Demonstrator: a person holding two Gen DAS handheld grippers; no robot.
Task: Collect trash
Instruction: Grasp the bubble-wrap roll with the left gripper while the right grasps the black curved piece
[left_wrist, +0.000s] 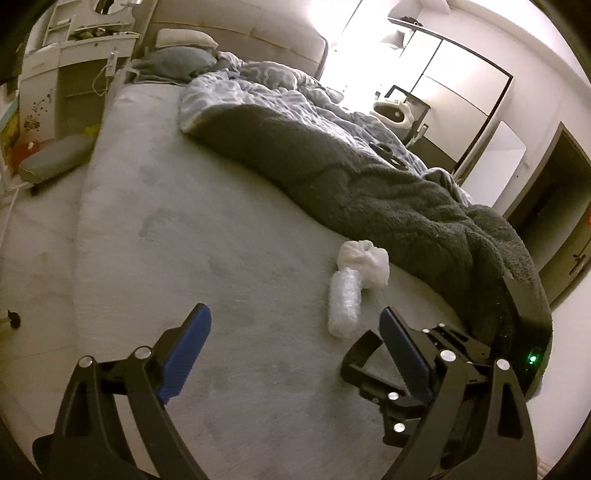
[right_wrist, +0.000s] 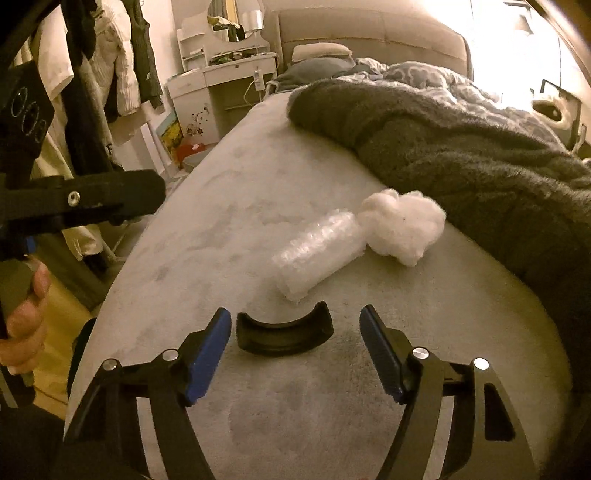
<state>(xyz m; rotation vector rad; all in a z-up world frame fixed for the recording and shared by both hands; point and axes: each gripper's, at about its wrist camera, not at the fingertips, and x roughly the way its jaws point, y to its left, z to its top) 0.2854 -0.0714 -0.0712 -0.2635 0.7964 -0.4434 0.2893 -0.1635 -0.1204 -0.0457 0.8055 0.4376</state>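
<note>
Grey, short-piled sheet (right_wrist: 229, 206) covers the bed under both of my grippers, and the trash lies on it ahead of me: a roll of bubble wrap (right_wrist: 317, 254) and, touching its far end, a wad of white stuffing (right_wrist: 404, 225). Both sit close to the edge of a dark fuzzy blanket (right_wrist: 480, 155) that is heaped along the right side of the bed, with a pale blue patterned quilt (left_wrist: 258, 88) behind it and pillows (left_wrist: 177, 61) up at the headboard. My left gripper (left_wrist: 295, 317) hangs over the sheet with its blue pads spread wide and nothing between them; the roll of bubble wrap lies just beyond its right finger, near but apart. My right gripper (right_wrist: 295, 321) is also released, its blue pads apart over bare sheet and gripping nothing, with the near end of the roll just ahead of its fingertips and slightly between their lines. A black curved piece (right_wrist: 284, 336) shows between its fingers, and I cannot tell whether it rests on the sheet or belongs to the tool. In the right wrist view my left hand (right_wrist: 26, 325) is wrapped around the handle of the other tool at the left edge. Beyond the bed stand a white dressing table (right_wrist: 221, 74) with a mirror and a rack of hanging clothes (right_wrist: 122, 66).
</note>
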